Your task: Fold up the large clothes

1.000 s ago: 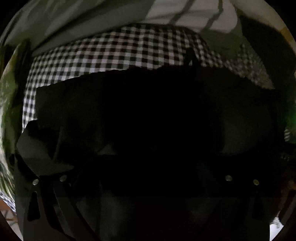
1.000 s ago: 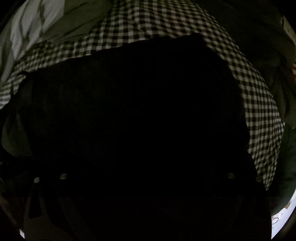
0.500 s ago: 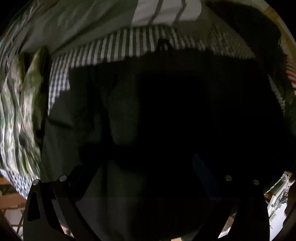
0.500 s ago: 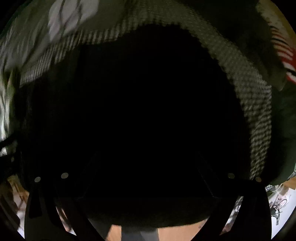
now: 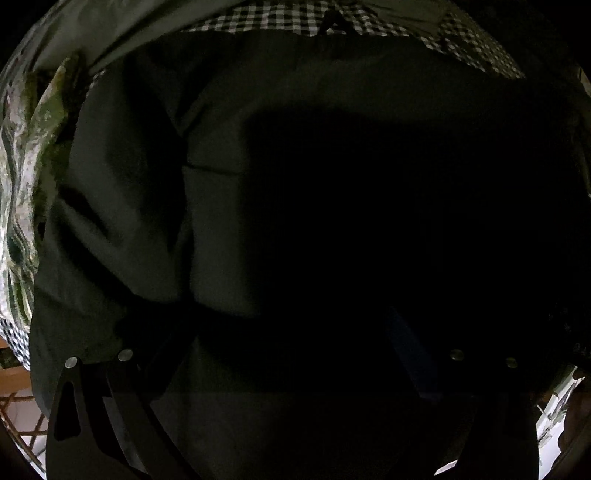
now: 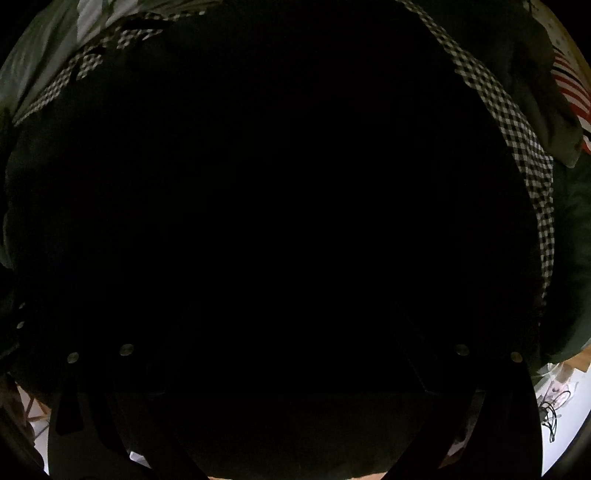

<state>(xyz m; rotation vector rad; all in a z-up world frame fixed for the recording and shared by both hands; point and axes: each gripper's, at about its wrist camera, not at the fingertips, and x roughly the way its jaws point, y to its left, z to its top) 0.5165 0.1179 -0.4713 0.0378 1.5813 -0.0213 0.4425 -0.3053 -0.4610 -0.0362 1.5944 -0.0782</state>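
Note:
A large black garment (image 5: 229,206) fills most of the left wrist view, with creases and a seam on its left part. It lies on a black-and-white checked cloth (image 5: 280,22). The same garment (image 6: 277,203) blacks out nearly the whole right wrist view, with the checked cloth (image 6: 524,147) along its right edge. Only the bases of the left gripper's fingers (image 5: 96,398) and the right gripper's fingers (image 6: 74,398) show. Their tips are lost in the dark, so I cannot tell whether either is open or shut.
A green-and-white patterned fabric (image 5: 26,177) lies at the left. Grey-green bedding (image 6: 37,66) sits at the back. A red-and-white striped item (image 6: 572,92) is at the far right. A wicker surface (image 5: 22,417) and a light floor with a cable (image 6: 554,410) show below.
Both cameras have moved closer over the garment. The checked cloth has shrunk to a thin band at the top and right. The garment's crumpled left part is now spread across the left wrist view.

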